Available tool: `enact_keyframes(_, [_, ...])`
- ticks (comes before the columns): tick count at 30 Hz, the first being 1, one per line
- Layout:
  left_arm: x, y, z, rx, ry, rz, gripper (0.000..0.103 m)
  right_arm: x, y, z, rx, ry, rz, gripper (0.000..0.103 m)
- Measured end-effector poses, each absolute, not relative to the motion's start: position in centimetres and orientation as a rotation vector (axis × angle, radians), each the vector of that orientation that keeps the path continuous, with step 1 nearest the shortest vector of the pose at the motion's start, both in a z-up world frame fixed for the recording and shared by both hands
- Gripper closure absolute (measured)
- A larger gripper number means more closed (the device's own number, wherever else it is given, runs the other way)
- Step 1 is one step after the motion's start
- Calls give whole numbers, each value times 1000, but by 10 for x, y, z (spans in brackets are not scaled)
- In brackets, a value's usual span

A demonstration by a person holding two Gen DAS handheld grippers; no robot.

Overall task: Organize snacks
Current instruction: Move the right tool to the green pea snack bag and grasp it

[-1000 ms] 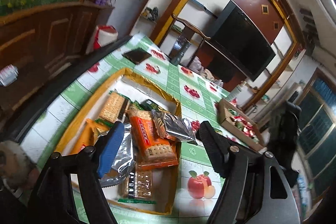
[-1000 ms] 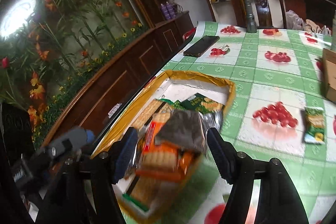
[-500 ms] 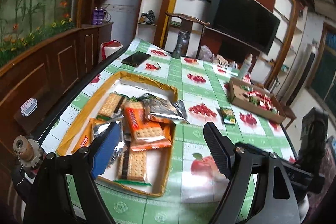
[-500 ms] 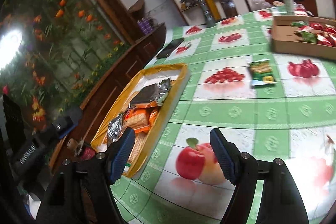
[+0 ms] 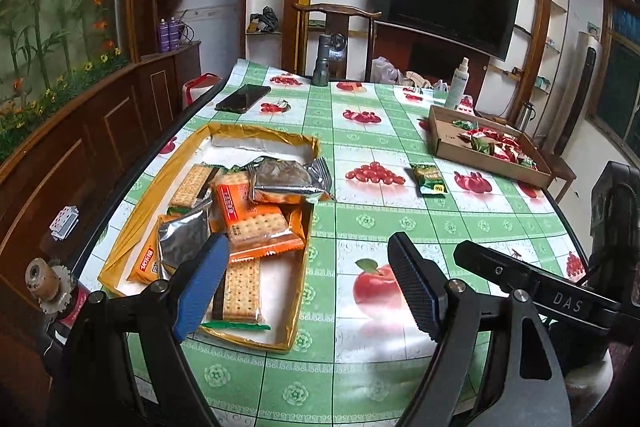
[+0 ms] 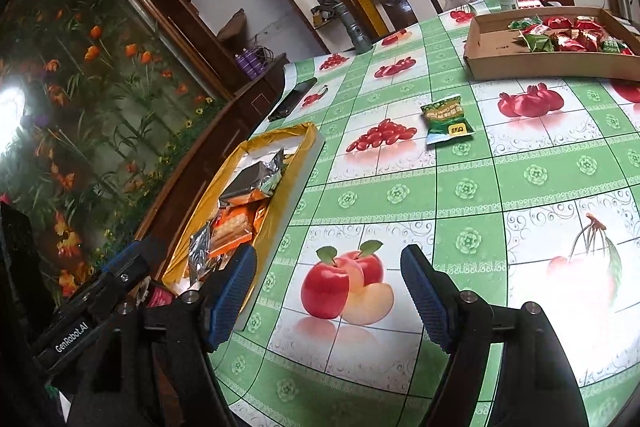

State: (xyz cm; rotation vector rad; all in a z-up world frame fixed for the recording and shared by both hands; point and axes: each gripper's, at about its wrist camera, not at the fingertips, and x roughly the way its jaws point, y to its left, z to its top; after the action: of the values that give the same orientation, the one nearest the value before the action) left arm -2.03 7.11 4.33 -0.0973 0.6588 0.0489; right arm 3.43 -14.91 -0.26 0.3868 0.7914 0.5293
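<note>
A yellow tray (image 5: 256,131) on the left of the fruit-print table holds several cracker packs (image 5: 256,223) with a silver packet (image 5: 284,179) lying on top. One green snack packet (image 5: 430,179) lies alone on the cloth between the tray and a cardboard box (image 5: 480,163) of red and green packets. My left gripper (image 5: 308,259) is open over the tray's near right corner, nothing between its fingers. My right gripper (image 6: 328,259) is open and empty above the apple print, right of the tray (image 6: 308,147); the green packet (image 6: 446,119) is farther ahead.
A black phone (image 5: 243,98) lies beyond the tray near the table's left edge. A grey flashlight (image 5: 322,61) and a white spray bottle (image 5: 460,83) stand at the far edge, with a wooden chair (image 5: 340,15) behind. A dark wooden cabinet runs along the left.
The silver packet that was between my right gripper's fingers above the tray now lies in the tray. The right gripper swung right over the cloth. Both views rolled level and drew back.
</note>
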Motion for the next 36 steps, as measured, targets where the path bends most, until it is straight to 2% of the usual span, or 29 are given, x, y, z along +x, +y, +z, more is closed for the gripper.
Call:
enact_keyframes(9, [-23,82,38,-122,674,43,21,34,-156,4,362,772,521,27])
enact_keyframes(14, [-24,99,34,-179,668,39,21,34,-234,16,431,691,331,25])
enact_keyframes(22, [-24,131,33,-303,617,78,21,29,-329,-18,529,760,92,23])
enact_keyframes(29, [-27,145,43,-332,567,79,21,61,-312,-8,503,785,184,24])
enact_keyframes(36, [-16,105,38,-238,588,-109,21,106,-315,20,476,733,142,24])
